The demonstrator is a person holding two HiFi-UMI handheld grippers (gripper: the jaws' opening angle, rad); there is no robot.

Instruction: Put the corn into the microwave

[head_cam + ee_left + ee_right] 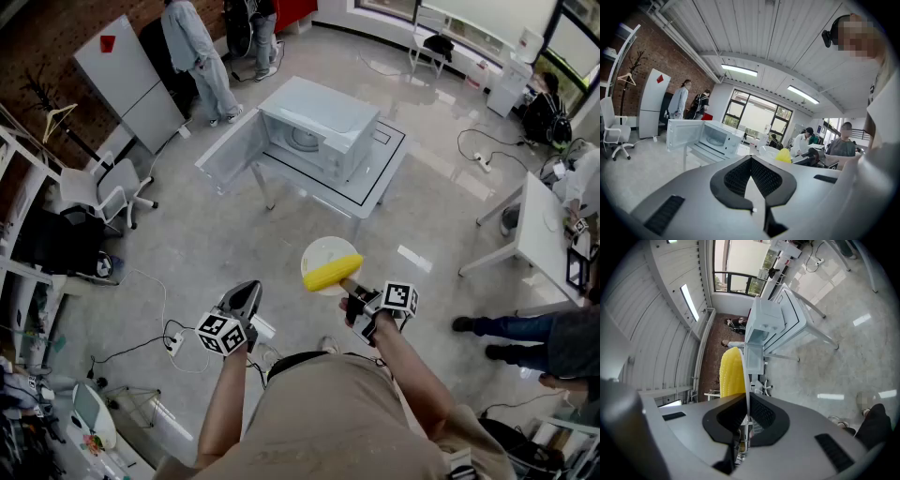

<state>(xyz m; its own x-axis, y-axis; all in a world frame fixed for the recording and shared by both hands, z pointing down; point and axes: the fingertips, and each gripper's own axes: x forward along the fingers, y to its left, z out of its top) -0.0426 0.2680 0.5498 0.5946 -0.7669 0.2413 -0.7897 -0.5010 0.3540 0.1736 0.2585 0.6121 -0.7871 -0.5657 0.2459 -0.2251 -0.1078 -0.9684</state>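
Yellow corn (332, 273) on plate (321, 248) (round overhead); edge-on in right gripper (746, 401).

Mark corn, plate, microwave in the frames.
corn (333, 273), head view, middle of the cob.
plate (322, 249), head view, bare part above the corn.
microwave (326, 112), head view, top panel.

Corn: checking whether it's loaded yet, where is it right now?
In the head view, the corn lies on a white plate that the right gripper holds by its rim, well short of the open microwave ahead.
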